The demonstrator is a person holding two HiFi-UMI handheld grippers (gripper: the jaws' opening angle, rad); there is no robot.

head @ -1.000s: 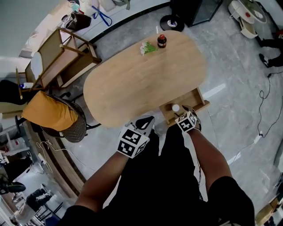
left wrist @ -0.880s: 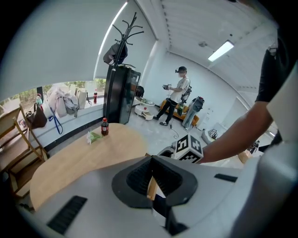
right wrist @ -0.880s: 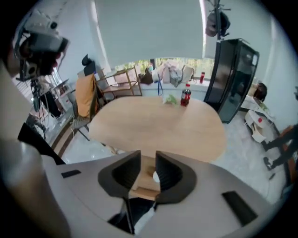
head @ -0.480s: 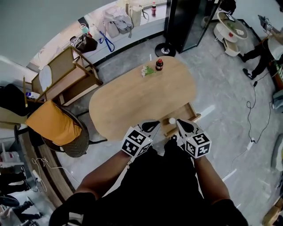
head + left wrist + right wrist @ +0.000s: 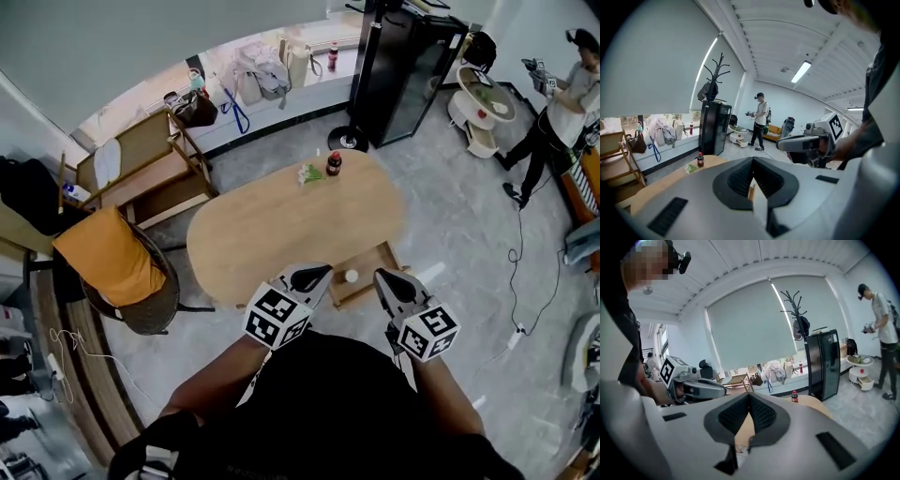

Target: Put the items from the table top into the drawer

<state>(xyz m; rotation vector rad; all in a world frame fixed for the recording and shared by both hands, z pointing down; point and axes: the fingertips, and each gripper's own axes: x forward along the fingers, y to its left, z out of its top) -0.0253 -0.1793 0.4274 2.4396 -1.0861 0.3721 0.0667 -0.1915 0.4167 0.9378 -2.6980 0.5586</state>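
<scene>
A dark bottle with a red cap and a green-and-white bundle stand at the far end of the oval wooden table. The drawer is pulled out at the table's near right, and a white ball lies in it. My left gripper hovers over the table's near edge, jaws together and empty. Just right of the drawer, my right gripper is raised, shut on nothing. The bottle and the right gripper show in the left gripper view. In the right gripper view, the bottle stands beyond the shut jaws.
A wooden chair and an orange-cushioned chair stand left of the table. A black cabinet and a coat stand are behind it. At the far right a person stands near a round white side table.
The right gripper has lifted away from the drawer, where it was beside the white ball. The left gripper has risen too. The ball stays in the drawer.
</scene>
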